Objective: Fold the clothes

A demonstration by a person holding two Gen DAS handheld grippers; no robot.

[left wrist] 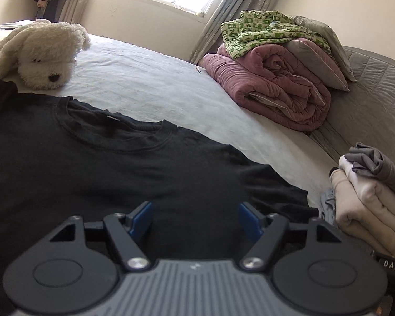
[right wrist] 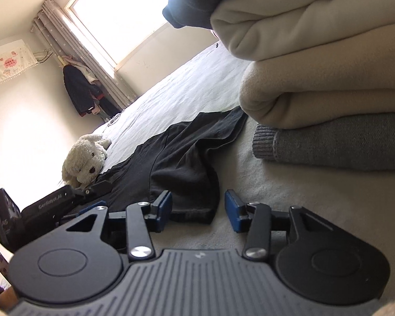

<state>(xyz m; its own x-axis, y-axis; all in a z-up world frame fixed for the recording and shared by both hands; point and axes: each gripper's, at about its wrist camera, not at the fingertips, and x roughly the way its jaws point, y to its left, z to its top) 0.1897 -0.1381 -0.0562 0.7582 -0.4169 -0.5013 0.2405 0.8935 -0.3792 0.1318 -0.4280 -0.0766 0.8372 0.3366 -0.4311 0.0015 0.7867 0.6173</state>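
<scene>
black t-shirt (left wrist: pixel 113 163) spread flat on the bed (left wrist: pixel 150 84), ready for folding.
left claw (left wrist: pixel 194 218) hovers released over its body; right claw (right wrist: pixel 197 208), released, brackets the sleeve hem (right wrist: pixel 197 210) beside the folded stack (right wrist: pixel 329 84).

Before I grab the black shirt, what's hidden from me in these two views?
- Left wrist view: black shirt hem, behind the left tool.
- Left wrist view: its left sleeve, cut off by the frame edge.
- Right wrist view: folded stack, cut off at the right edge.
</scene>
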